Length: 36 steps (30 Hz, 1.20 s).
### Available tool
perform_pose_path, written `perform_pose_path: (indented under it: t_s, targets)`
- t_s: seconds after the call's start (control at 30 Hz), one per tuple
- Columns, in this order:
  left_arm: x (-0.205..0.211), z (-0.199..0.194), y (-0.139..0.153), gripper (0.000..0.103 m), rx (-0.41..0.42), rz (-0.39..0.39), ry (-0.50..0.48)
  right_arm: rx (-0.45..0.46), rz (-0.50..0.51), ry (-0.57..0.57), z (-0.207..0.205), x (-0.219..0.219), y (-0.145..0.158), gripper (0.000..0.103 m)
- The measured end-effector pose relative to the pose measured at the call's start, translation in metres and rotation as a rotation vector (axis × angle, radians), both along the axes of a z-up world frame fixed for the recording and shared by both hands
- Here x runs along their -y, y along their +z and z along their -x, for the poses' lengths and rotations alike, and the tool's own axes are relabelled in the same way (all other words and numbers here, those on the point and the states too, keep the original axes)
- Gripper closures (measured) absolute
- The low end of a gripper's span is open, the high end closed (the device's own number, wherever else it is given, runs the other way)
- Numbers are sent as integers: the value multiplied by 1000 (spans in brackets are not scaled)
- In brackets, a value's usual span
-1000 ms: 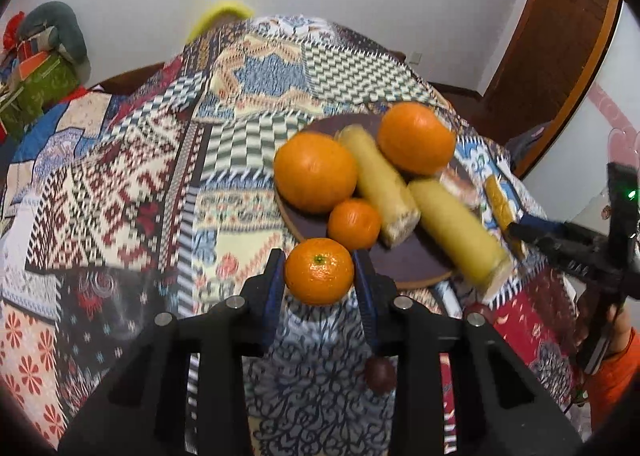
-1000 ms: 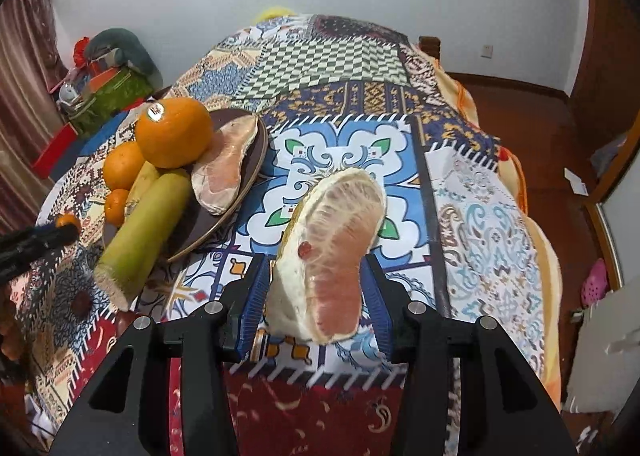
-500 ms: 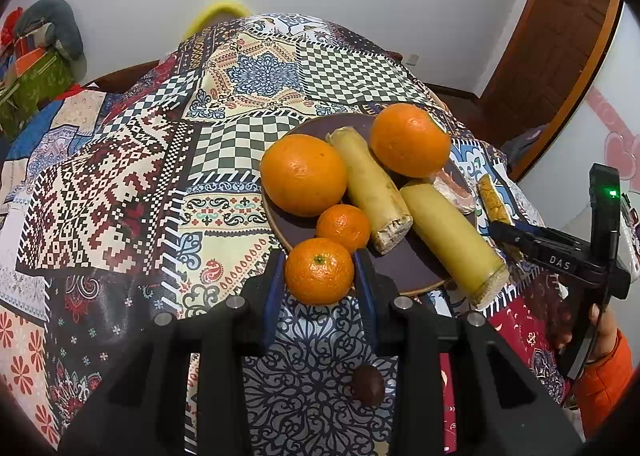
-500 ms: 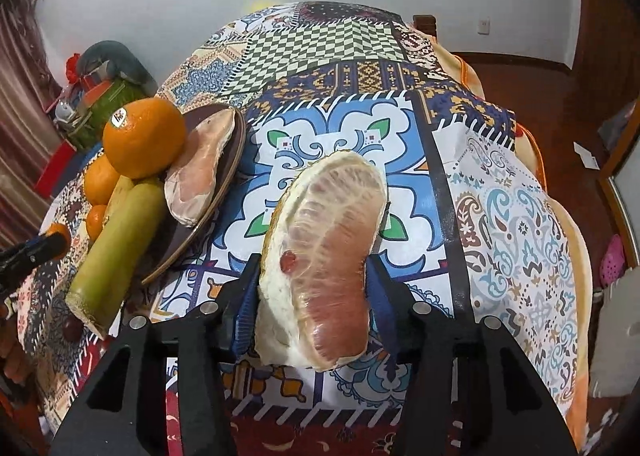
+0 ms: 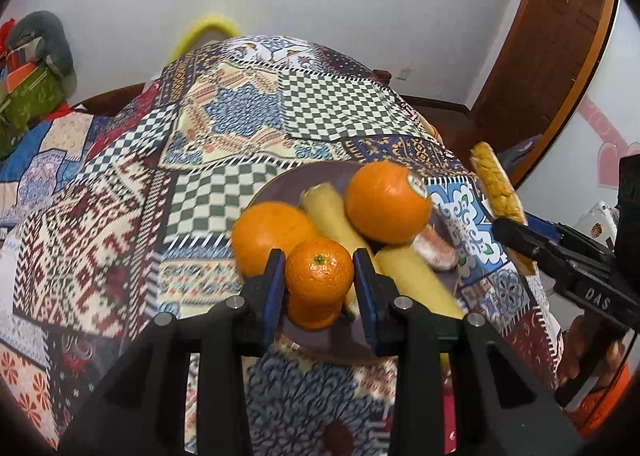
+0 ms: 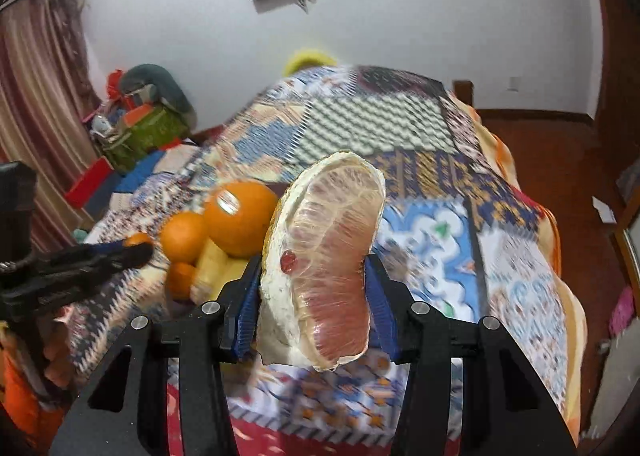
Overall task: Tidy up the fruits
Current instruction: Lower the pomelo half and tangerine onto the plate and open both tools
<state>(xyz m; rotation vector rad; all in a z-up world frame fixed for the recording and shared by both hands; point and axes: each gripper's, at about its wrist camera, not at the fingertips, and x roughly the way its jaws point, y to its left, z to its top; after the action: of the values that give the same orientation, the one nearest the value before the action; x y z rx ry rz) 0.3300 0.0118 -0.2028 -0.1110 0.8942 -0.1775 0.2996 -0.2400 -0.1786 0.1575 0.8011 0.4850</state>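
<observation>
My left gripper [image 5: 319, 274] is shut on a small tangerine [image 5: 319, 271] and holds it above the near side of the dark plate [image 5: 280, 186]. The plate holds two large oranges [image 5: 387, 202], a second small tangerine [image 5: 310, 316], two pale yellow stalks [image 5: 412, 280] and a pomelo piece [image 5: 438, 248]. My right gripper [image 6: 312, 296] is shut on a peeled pomelo wedge [image 6: 328, 256] and holds it in the air to the right of the plate; this wedge also shows in the left wrist view [image 5: 496, 180]. The left gripper shows at the left of the right wrist view [image 6: 132, 248].
A patchwork cloth [image 5: 240, 116] covers the table. A small dark round fruit [image 5: 338, 436] lies on the cloth below my left gripper. Green and red boxes [image 6: 136, 136] stand beyond the table's far left. A wooden door [image 5: 532, 56] is at the right.
My left gripper has lifted the tangerine and carried it forward over the plate. My right gripper has raised the pomelo wedge and swung it left toward the plate.
</observation>
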Motion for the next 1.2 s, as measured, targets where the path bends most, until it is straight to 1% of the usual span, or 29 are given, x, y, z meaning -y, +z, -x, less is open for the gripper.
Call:
perform_pose_path:
  t_s: [0.1, 0.17, 0.27, 0.33, 0.4, 0.53, 0.63, 0.8, 0.97, 1.03, 1.2]
  targets:
    - [8, -8, -1, 69, 1, -6, -13, 8, -1, 15, -8, -14, 2, 57]
    - [12, -14, -5, 69, -8, -20, -17, 0, 4, 15, -16, -23, -3, 57]
    - [14, -19, -10, 69, -22, -28, -21, -46, -4, 3, -28, -28, -15, 57]
    - [14, -21, -14, 69, -28, -32, -19, -64, 10, -5, -32, -31, -21, 57]
    - [12, -22, -16, 69, -30, -34, -15, -86, 3, 0, -35, -33, -28, 57]
    - [12, -23, -16, 69, -20, -33, -13, -89, 1, -2, -32, -37, -28, 57]
    - [13, -25, -17, 69, -20, -30, -15, -118, -11, 5, -30, -40, -32, 57]
    - [14, -25, -18, 69, -19, -39, -14, -107, 37, 21, -22, -50, -34, 54]
    - [11, -20, -14, 69, -8, -24, -19, -176, -18, 44, -32, -42, -38, 53]
    - [11, -19, -12, 69, -3, -20, -24, -176, -28, 47, -30, -39, -38, 53]
    - [13, -15, -9, 69, 2, -16, -31, -152, -9, 61, -20, -38, -31, 52]
